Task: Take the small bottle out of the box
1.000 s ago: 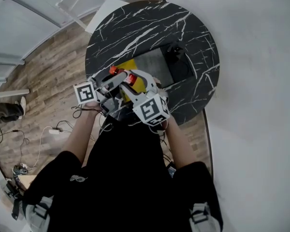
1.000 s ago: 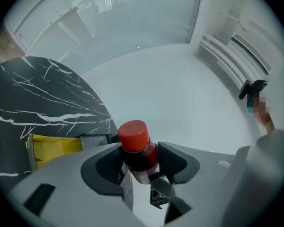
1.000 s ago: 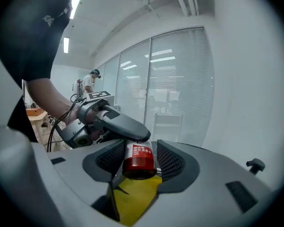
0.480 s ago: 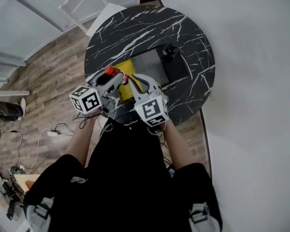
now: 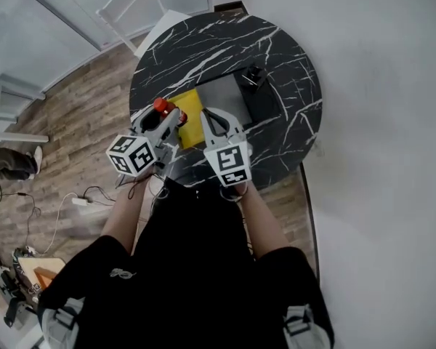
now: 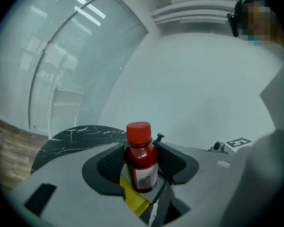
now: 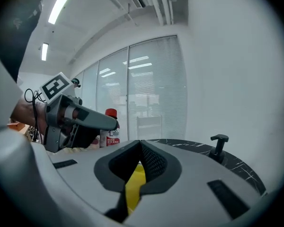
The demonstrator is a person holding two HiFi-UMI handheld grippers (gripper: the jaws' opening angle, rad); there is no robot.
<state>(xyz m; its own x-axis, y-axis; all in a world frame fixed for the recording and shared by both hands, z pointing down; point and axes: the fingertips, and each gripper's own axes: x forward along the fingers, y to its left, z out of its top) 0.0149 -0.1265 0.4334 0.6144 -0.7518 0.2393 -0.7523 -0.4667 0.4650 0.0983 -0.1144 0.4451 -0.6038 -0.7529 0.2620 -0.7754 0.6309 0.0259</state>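
Already the small bottle was out of the yellow box. It stood upright between the jaws of the left gripper, red cap uppermost, and those jaws had just been closing a little on its dark body. From the head view we saw it held clear of the box, at about nine o'clock from it, near the edge of the black marbled table. The right gripper hovered at the box's three o'clock side, its jaws clenched together on nothing. We judged the removal itself done. What seemed left was to set the bottle down somewhere on the table and let go of it.
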